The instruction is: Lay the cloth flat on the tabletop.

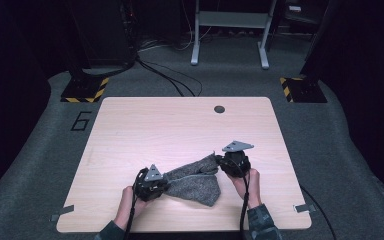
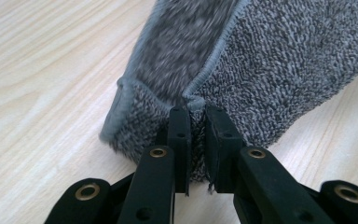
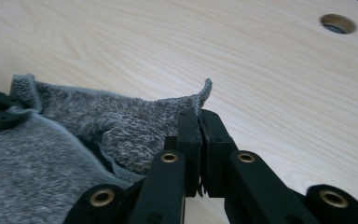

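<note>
lab | hazard-taped stand feet | floor cables | carpet

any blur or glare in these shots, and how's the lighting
High view: table brightly lit, surroundings dark, picture soft. Left gripper view: grey towel sharp at right, its upper fold blurred. Right gripper view: mild sheen on the wood, tool crisp.

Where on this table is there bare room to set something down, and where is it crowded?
Free: the far half of the table, from the grey cloth back to the round hole, and the strip along the left edge. Crowded: the near middle, where the left gripper and right gripper pinch the cloth.
</note>
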Action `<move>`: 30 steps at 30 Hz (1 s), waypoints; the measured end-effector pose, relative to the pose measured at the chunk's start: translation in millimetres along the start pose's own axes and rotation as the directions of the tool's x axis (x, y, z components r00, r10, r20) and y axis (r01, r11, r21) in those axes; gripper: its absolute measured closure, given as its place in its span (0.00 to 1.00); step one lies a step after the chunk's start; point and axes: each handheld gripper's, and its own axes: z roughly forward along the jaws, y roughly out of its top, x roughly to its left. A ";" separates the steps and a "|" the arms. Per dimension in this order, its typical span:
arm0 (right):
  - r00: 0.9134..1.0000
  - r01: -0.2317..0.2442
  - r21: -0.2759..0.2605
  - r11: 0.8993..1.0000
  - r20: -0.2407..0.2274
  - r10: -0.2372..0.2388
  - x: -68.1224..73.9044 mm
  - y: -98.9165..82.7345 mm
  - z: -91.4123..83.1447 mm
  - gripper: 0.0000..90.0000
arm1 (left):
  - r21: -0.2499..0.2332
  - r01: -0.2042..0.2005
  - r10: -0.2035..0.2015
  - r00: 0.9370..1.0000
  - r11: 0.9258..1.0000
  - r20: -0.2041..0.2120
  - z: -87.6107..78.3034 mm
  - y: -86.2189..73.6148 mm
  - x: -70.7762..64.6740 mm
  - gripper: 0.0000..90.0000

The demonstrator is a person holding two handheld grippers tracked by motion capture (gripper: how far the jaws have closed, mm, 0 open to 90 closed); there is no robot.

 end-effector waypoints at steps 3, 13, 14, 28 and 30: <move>0.999 -0.028 -0.004 1.000 0.022 0.028 -9.7 -5.4 -2.2 0.98 | 0.006 0.014 -0.014 1.000 1.000 0.000 -2.5 -2.4 7.3 0.88; 0.999 -0.030 0.056 0.998 0.029 0.029 -14.8 -24.5 1.6 0.92 | -0.035 0.122 -0.123 0.992 0.992 -0.026 -23.2 -1.1 22.3 0.41; 0.999 -0.032 0.049 0.998 0.026 0.031 -16.2 -24.6 2.1 0.92 | -0.059 0.139 -0.141 0.989 0.989 -0.035 -24.6 -0.7 24.2 0.39; 0.995 -0.097 0.086 0.992 -0.003 0.097 -24.5 -17.6 25.0 0.66 | 0.000 0.288 -0.287 0.951 0.958 -0.113 -3.1 0.7 55.6 0.33; 0.995 -0.100 0.132 0.986 0.002 0.101 -24.3 -20.1 31.8 0.62 | -0.004 0.281 -0.279 0.951 0.960 -0.133 0.4 -0.2 50.6 0.34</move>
